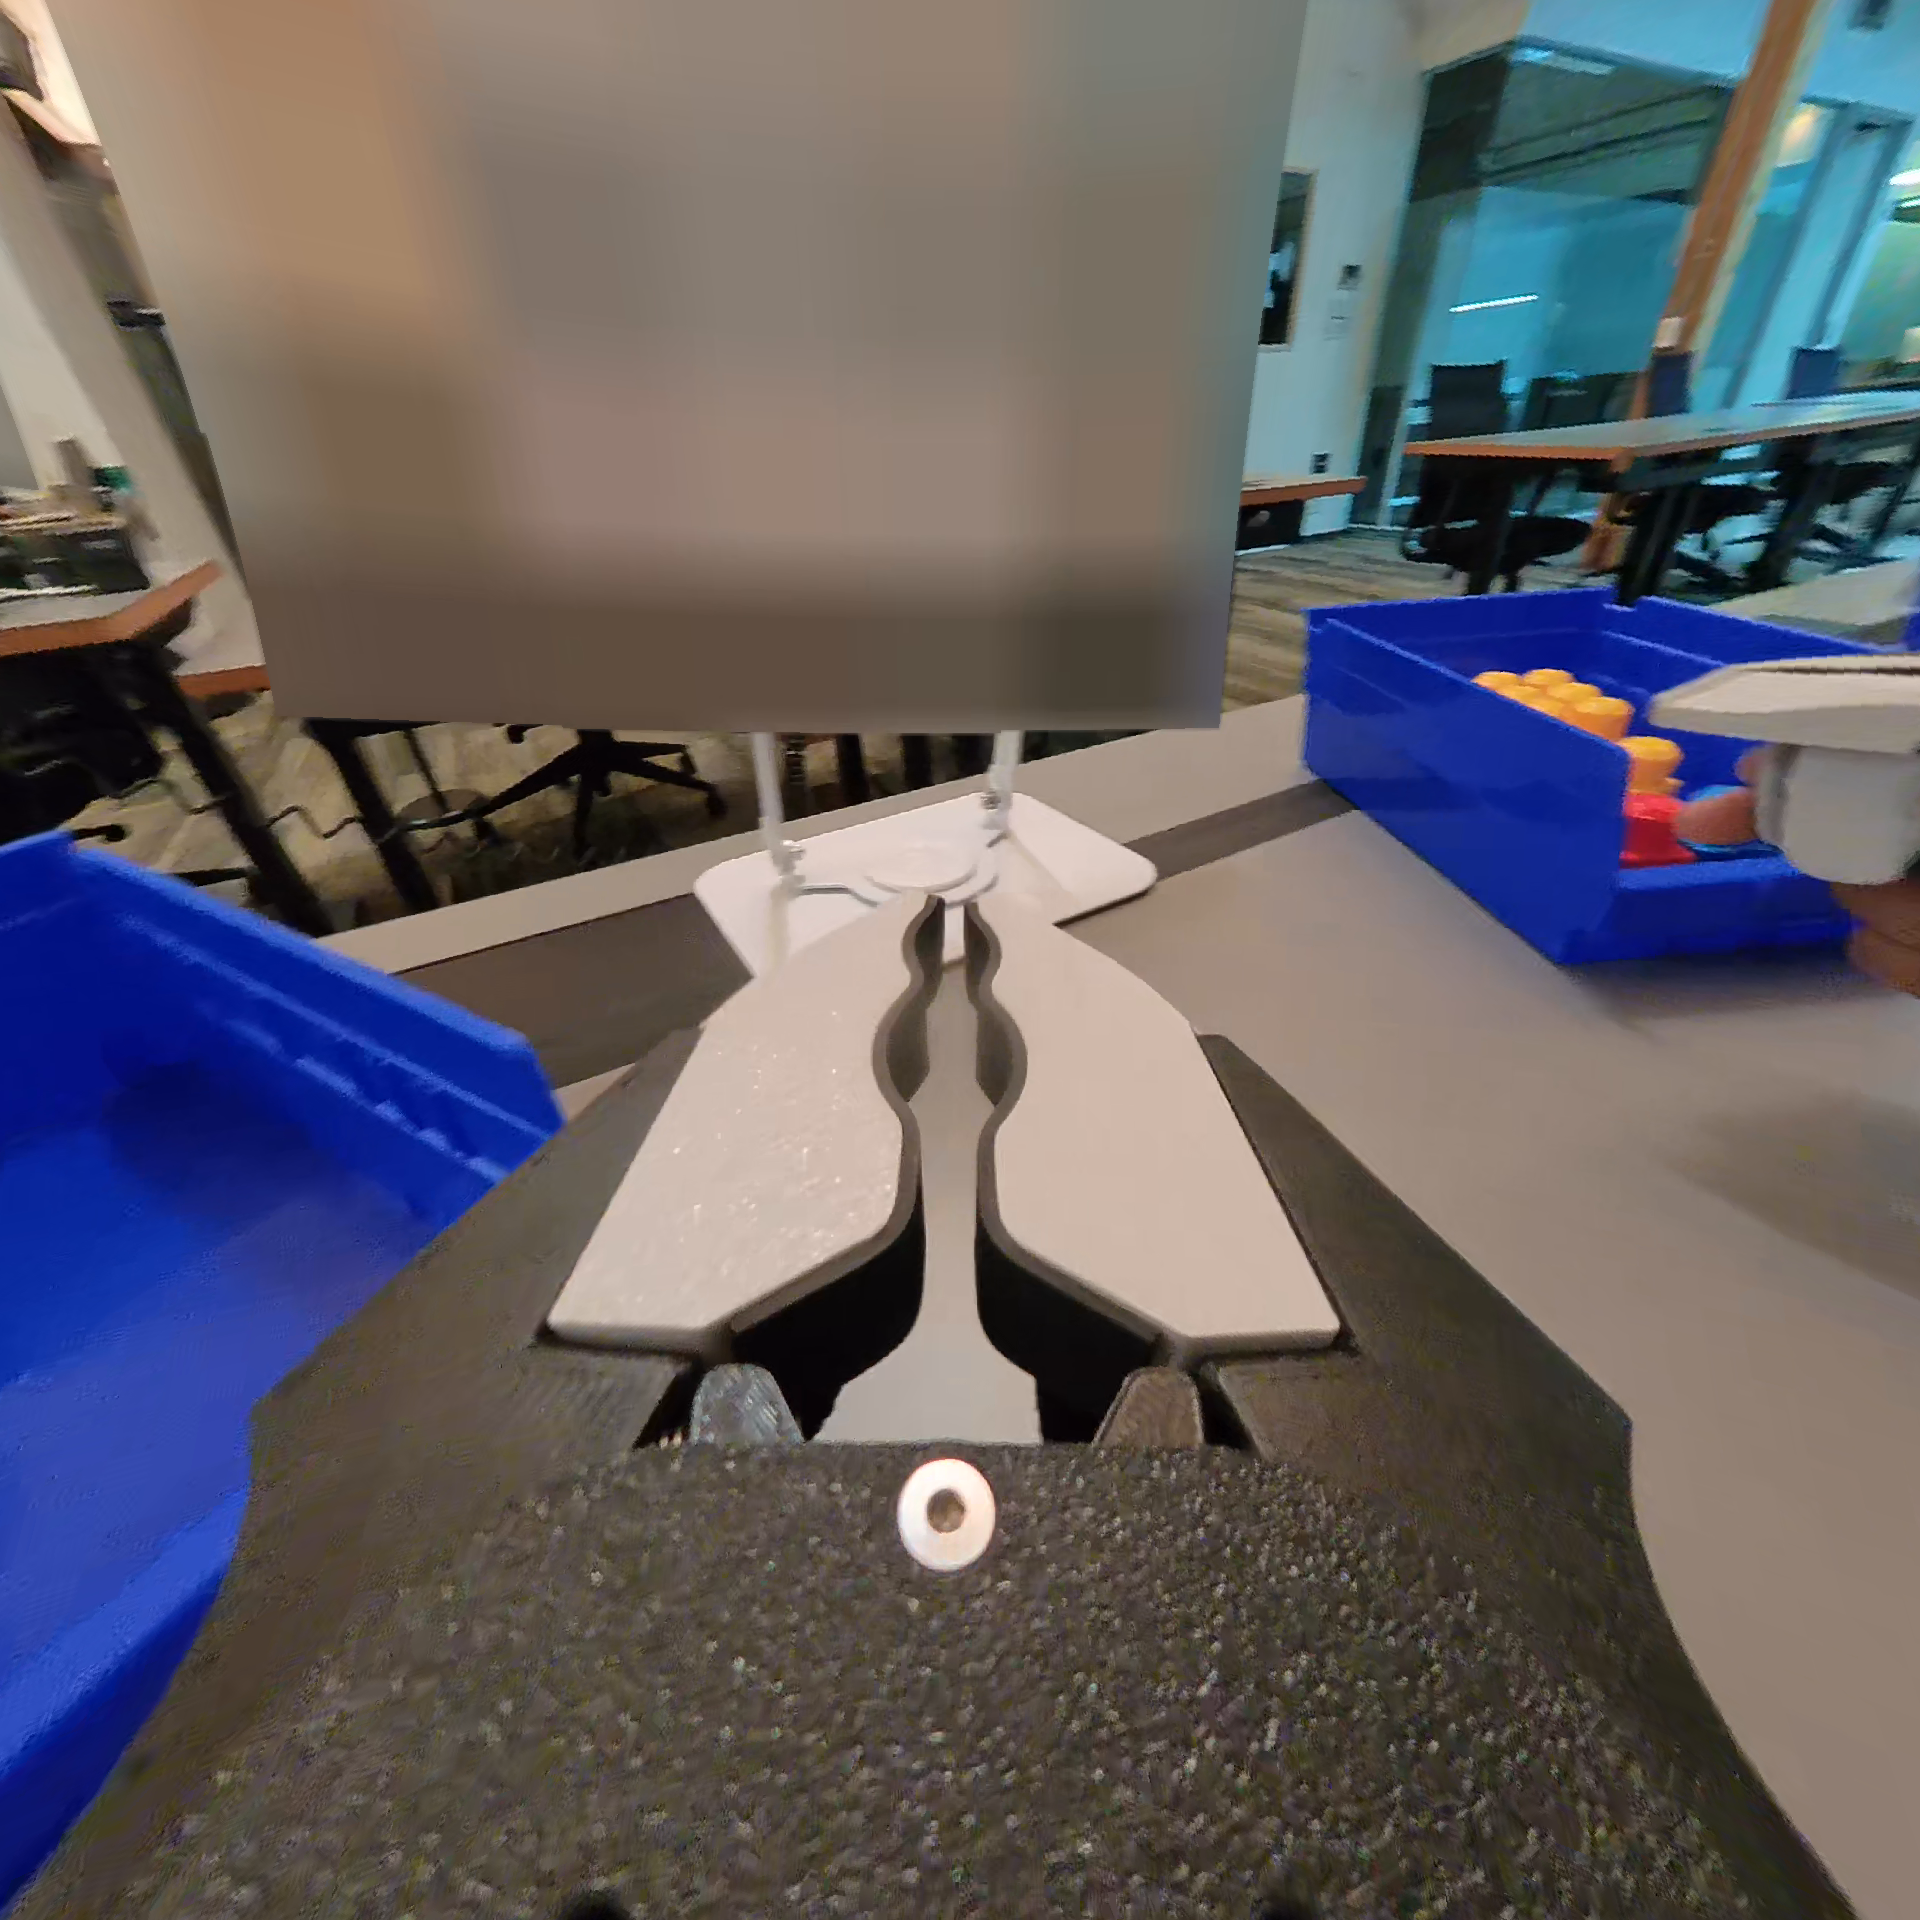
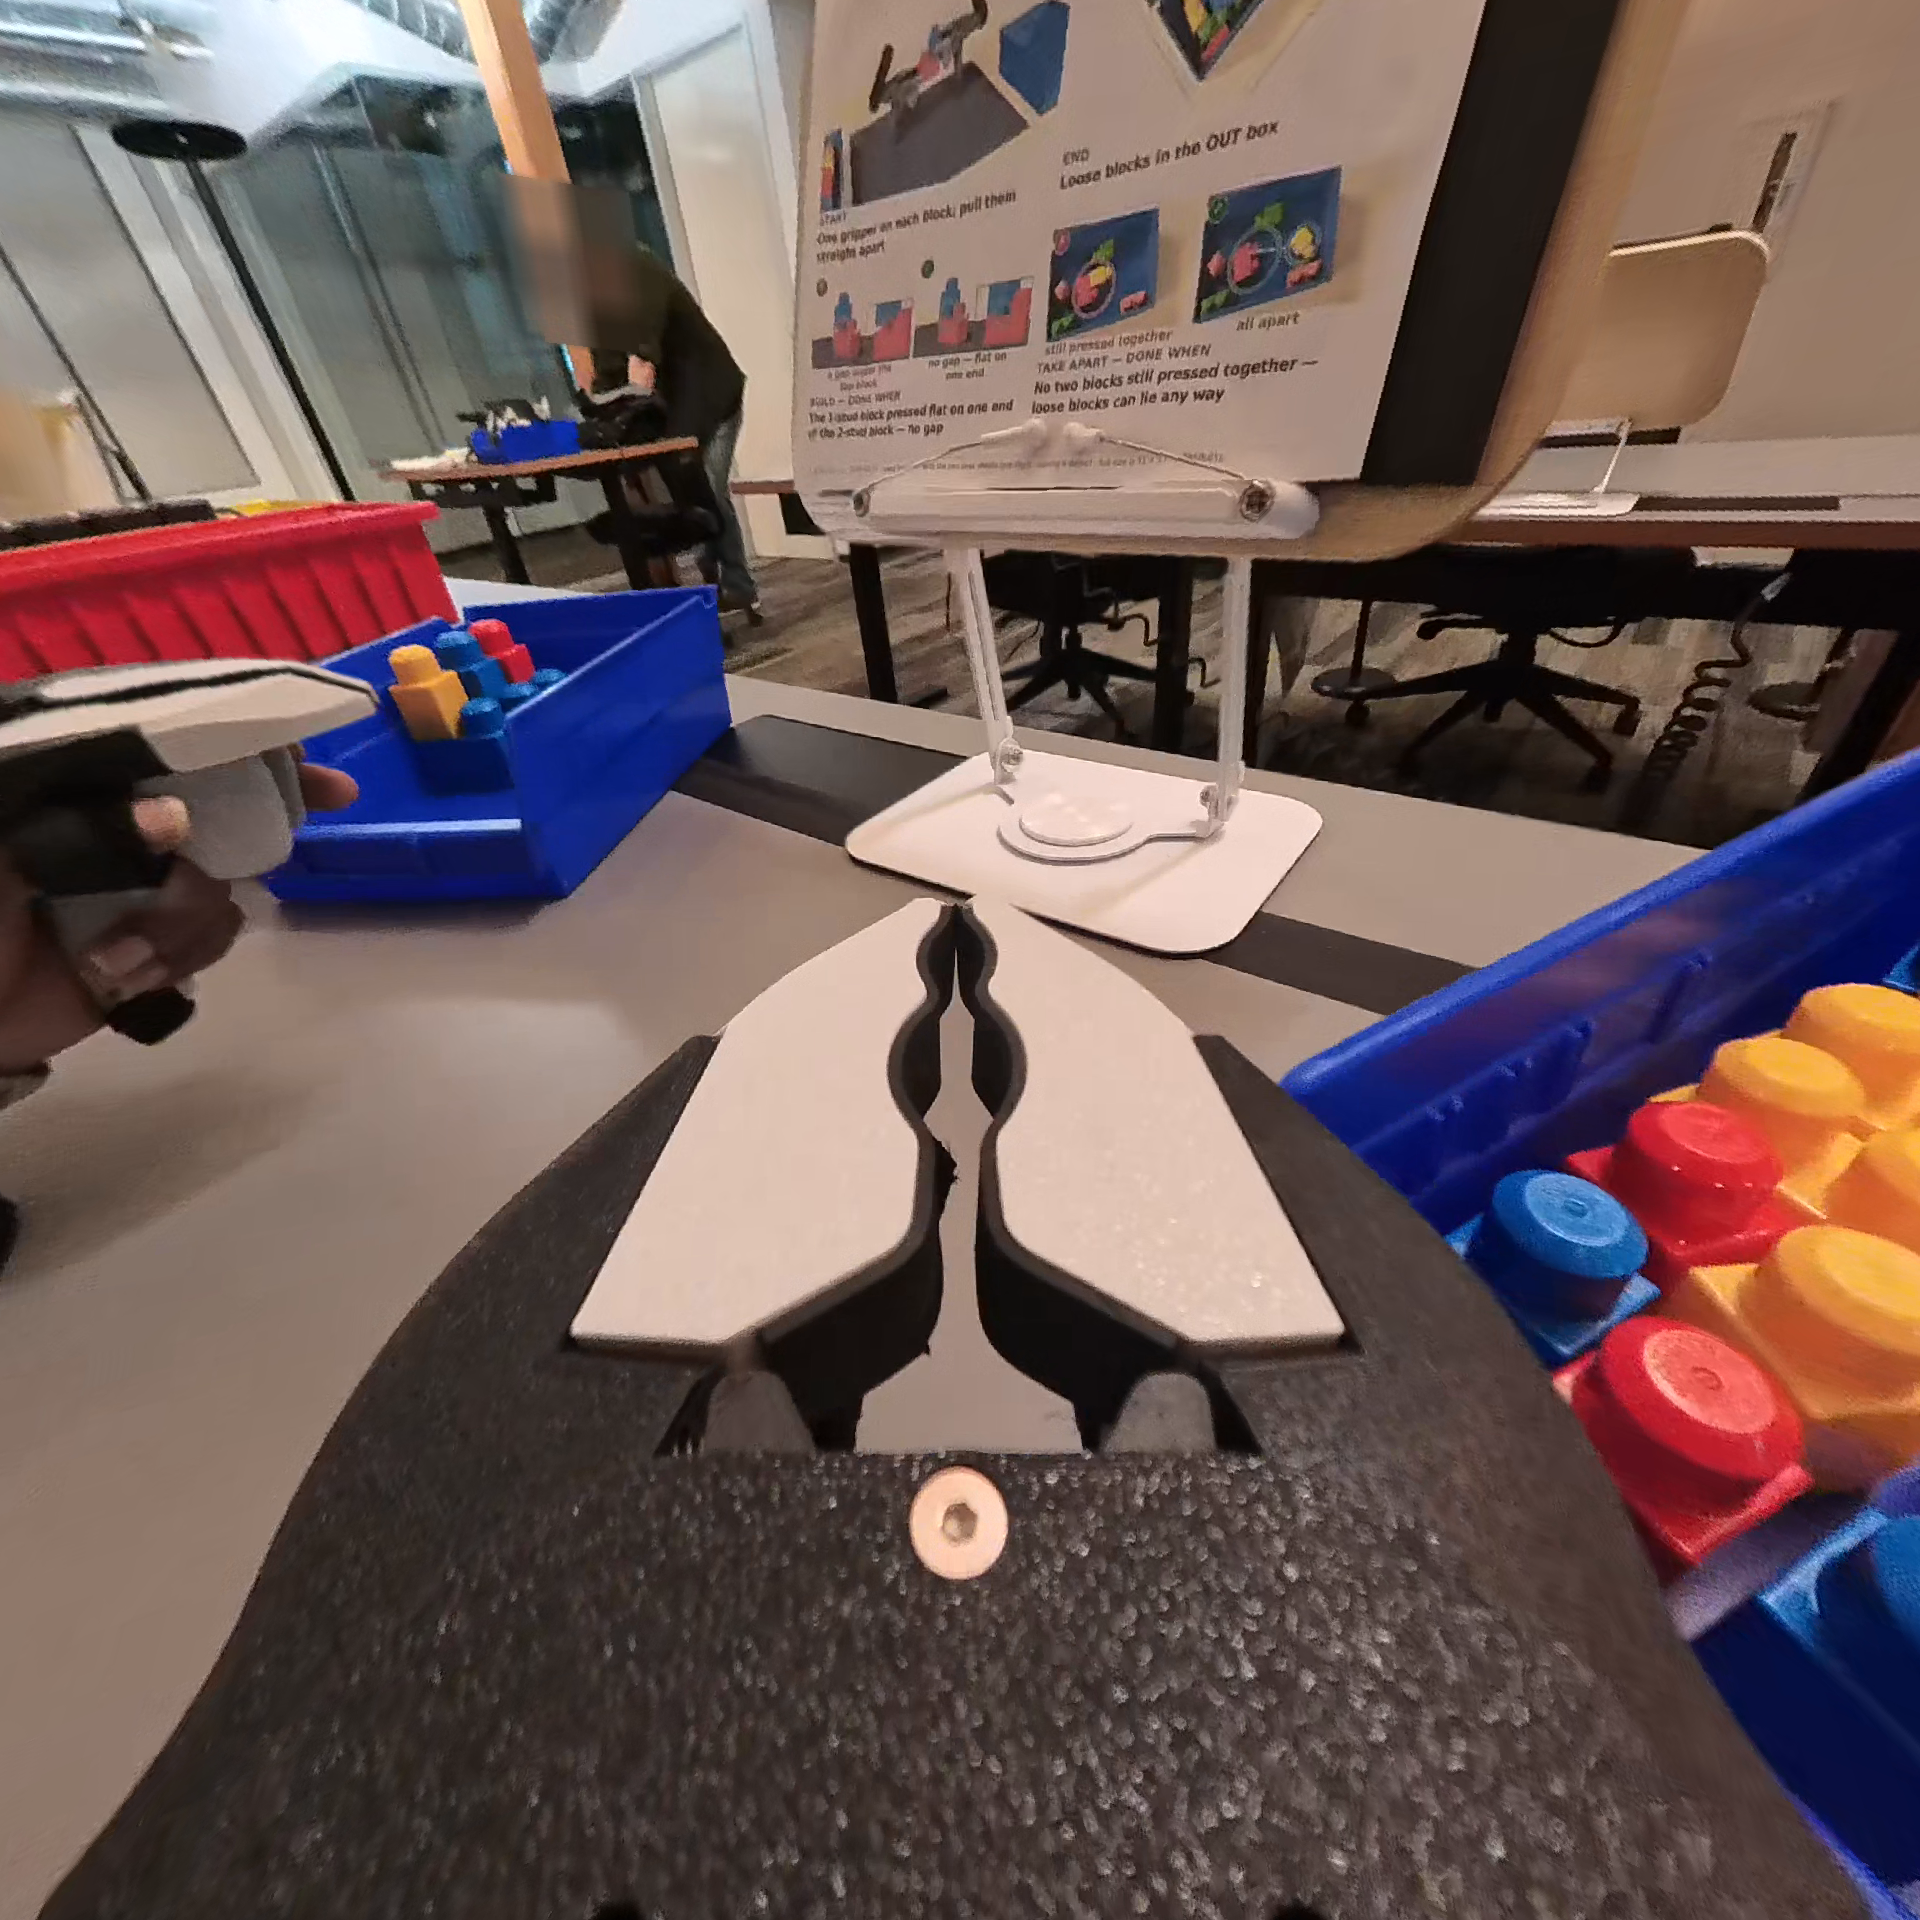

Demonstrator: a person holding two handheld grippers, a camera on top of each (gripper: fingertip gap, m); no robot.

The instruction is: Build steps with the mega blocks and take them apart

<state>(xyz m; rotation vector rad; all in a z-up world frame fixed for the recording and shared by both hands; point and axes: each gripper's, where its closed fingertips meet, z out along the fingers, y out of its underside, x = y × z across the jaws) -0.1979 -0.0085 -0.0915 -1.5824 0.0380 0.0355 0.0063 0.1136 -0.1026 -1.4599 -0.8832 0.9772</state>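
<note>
My left gripper is shut and empty, held above the grey table. My right gripper is shut and empty, just left of a blue bin holding loose yellow, red and blue mega blocks. That bin also shows in the left wrist view, with the right gripper over it. A second blue bin holds a small joined stack of yellow, blue and red blocks. The left gripper shows beside it.
A white stand base carrying an instruction sheet stands at the table's far middle, on a dark strip. A red bin sits behind the left blue bin. A person works at a far table. Office chairs and desks lie beyond. My right fingertips sit around 25 centimeters from my left ones.
</note>
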